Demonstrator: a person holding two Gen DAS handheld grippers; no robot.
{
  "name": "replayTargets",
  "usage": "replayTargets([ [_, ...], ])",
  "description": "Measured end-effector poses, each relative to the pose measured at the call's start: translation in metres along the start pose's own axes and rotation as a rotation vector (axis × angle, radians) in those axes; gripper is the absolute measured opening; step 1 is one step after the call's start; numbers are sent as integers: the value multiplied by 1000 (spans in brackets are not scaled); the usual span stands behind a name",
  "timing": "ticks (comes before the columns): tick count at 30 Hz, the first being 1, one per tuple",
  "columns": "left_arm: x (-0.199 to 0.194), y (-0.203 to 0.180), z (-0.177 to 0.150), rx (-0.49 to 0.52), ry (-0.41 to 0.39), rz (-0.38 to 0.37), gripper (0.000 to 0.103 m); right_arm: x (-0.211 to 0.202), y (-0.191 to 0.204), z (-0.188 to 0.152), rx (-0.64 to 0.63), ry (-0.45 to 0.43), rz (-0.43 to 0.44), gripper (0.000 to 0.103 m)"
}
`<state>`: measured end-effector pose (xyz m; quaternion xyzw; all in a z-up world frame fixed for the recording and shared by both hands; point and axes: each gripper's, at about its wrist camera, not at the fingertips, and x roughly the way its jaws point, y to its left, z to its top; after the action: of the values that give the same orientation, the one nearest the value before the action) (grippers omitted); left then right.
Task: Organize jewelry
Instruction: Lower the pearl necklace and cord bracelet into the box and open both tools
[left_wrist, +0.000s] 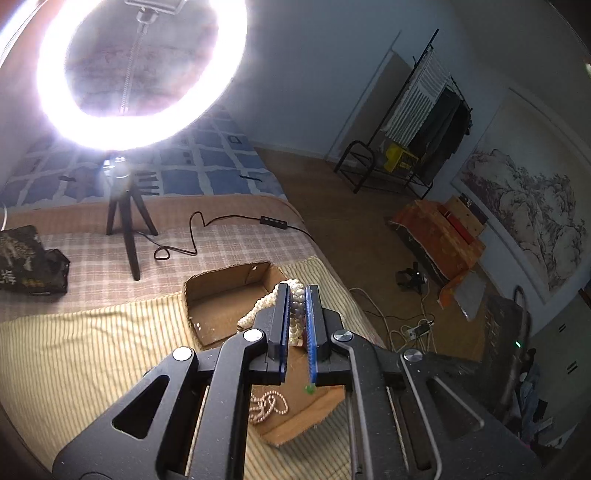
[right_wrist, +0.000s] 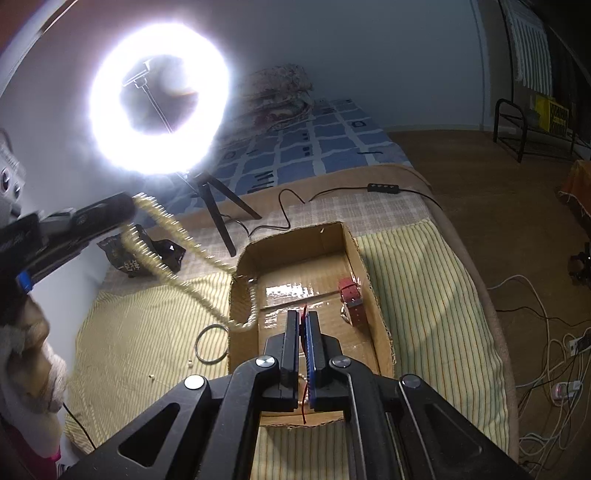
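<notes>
Lower centre, right-wrist view: the right gripper (right_wrist: 303, 323) has its fingers nearly closed on a thin red cord (right_wrist: 305, 400), poised over the cardboard box (right_wrist: 373, 295) on the bed, presumably to deposit it beside the red strap (right_wrist: 351, 295) already inside. Centre, left-wrist view: the left gripper (left_wrist: 297, 299) has its fingers clamped on a cream bead necklace (left_wrist: 258, 310), its tail trailing into the box (lifted to keep strands untangled, apparently). A metal bangle (right_wrist: 210, 343) lies outside. Upper left: ring light (right_wrist: 159, 99).
</notes>
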<state>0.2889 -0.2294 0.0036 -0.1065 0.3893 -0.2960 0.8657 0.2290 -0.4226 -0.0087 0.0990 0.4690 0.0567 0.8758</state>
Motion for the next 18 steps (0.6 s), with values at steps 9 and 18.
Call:
replayTargets([
  [9, 52, 11, 3, -6, 45, 56, 6, 16, -12, -3, 7, 35, -1, 0],
  [18, 79, 27, -15, 0, 114, 113, 6, 35, -12, -13, -11, 88, -2, 1],
])
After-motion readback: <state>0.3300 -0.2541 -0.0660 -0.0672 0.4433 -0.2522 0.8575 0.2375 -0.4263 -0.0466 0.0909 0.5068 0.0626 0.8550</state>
